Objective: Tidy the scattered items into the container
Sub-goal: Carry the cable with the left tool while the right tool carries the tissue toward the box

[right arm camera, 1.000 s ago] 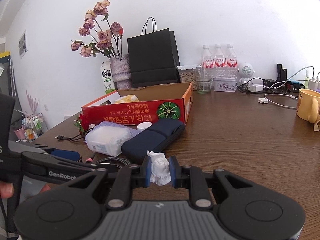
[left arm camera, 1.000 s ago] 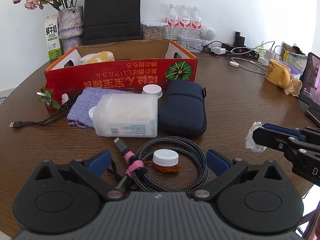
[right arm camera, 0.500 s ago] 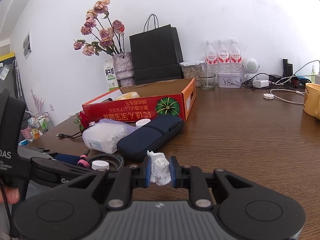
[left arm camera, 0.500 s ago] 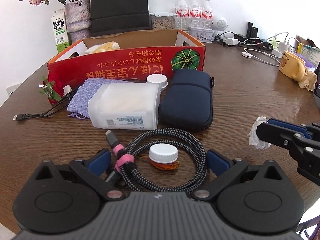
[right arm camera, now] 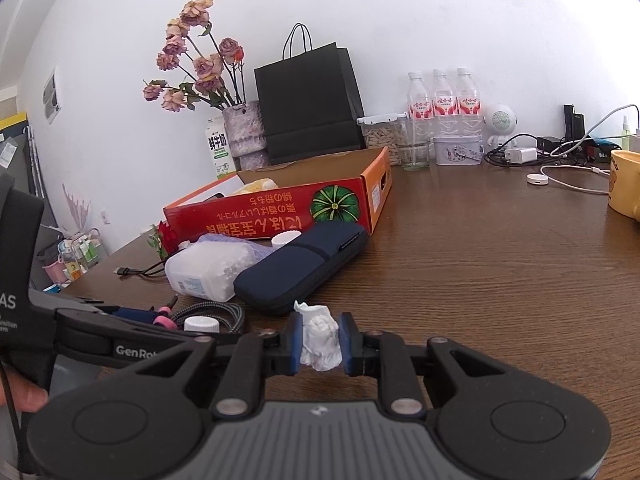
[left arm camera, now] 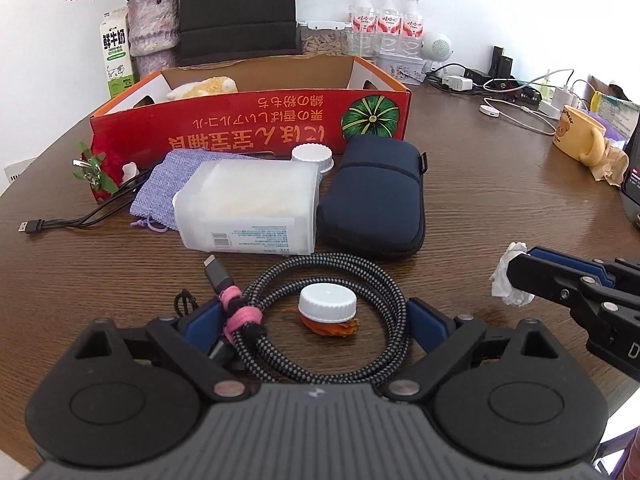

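A coiled braided cable [left arm camera: 332, 280] with a pink tie lies on the table, ringing a small white-capped bottle [left arm camera: 327, 304]. My left gripper [left arm camera: 316, 322] straddles the coil; its jaws are closing, and the blue pads stand at the coil's sides without squeezing it. My right gripper [right arm camera: 320, 340] is shut on a crumpled white tissue [right arm camera: 320, 338], which hangs above the table at the right [left arm camera: 508, 280]. Behind stands the red cardboard box [left arm camera: 248, 128] with a yellow plush [left arm camera: 204, 88] inside. In front of it lie a frosted plastic container [left arm camera: 248, 212], a navy pouch [left arm camera: 376, 196] and a lavender bag [left arm camera: 164, 188].
A black USB cable [left arm camera: 72, 220] and a red strawberry toy [left arm camera: 100, 176] lie at the left. A yellow mug [left arm camera: 576, 136] and chargers with cords [left arm camera: 500, 100] sit at the right. Water bottles [left arm camera: 384, 20], a black paper bag [left arm camera: 236, 8], a vase and a milk carton [left arm camera: 116, 60] line the wall.
The left gripper's pads have come slightly inward toward the cable coil. The right gripper has kept still with the tissue in it.
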